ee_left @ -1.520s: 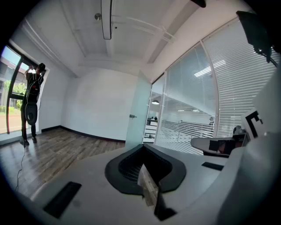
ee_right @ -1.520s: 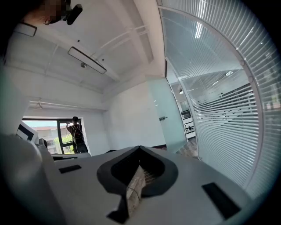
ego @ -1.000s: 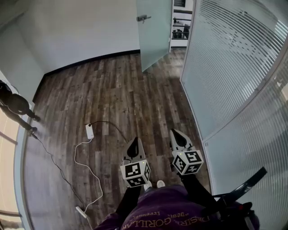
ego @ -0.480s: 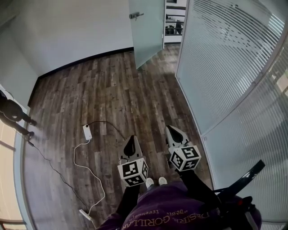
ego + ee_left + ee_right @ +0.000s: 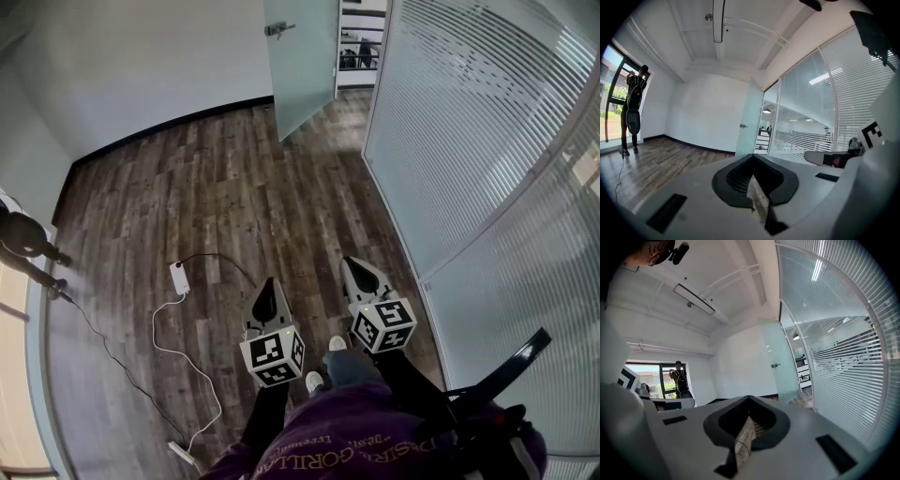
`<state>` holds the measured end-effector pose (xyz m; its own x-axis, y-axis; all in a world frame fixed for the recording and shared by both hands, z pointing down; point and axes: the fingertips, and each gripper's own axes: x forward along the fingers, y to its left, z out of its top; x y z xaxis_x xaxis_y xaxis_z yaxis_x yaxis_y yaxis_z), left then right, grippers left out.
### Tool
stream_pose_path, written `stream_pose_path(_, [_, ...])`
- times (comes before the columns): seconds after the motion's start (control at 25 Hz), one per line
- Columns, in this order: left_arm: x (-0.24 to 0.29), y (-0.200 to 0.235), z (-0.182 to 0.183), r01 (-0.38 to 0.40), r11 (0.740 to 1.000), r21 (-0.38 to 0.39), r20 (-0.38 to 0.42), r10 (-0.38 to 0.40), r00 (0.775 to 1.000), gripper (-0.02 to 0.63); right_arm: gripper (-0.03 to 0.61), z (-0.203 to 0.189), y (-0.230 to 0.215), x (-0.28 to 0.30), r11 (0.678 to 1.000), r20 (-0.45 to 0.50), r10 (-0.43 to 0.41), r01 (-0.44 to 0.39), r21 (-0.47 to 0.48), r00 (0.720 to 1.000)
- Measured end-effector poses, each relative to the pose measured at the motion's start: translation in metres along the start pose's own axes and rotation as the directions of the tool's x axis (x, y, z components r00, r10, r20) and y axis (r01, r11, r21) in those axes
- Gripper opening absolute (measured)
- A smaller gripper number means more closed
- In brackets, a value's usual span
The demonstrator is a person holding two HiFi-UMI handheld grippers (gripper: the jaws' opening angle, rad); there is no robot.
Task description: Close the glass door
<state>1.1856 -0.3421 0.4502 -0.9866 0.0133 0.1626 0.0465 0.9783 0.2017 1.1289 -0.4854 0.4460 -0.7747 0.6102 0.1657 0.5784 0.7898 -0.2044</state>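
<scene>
- The left gripper point(image 5: 269, 286) is held low over the wooden floor point(image 5: 225, 178). Its jaws are pressed together with nothing between them.
- The right gripper point(image 5: 351, 266) is just beside it, on the side of the striped glass wall point(image 5: 469, 141). Its jaws are also pressed together and empty.
- Both grippers point toward the far end of the room.
- The glass door point(image 5: 305, 70) stands open at that far end, swung into the room and well apart from both grippers.
- A metal handle point(image 5: 277, 28) sits on the door's face.
- A white power strip point(image 5: 180, 276) lies on the floor to the left of the left gripper, with a white cable point(image 5: 161, 330) trailing from it.
- A person point(image 5: 23, 236) stands at the left edge by the window.
- A white shoe point(image 5: 337, 344) shows between the two marker cubes.
</scene>
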Motion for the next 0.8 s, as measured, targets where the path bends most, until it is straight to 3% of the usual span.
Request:
stream_pose_path(0.32, [0.049, 0.017, 0.013, -0.048, 0.999, -0.003, 0.025, 0.049, 0.999, 0.0, -0.003, 0.021, -0.012, 0.054, 0.998, 0.032, 0.048, -0.047, -0.028, 0.998])
stream_pose_path(0.8, [0.163, 0.024, 0.033, -0.137, 0.991, 0.005, 0.037, 0.137, 0.99, 0.0, -0.003, 0.048, -0.083, 0.159, 0.993, 0.014, 0.116, -0.116, -0.014, 0.993])
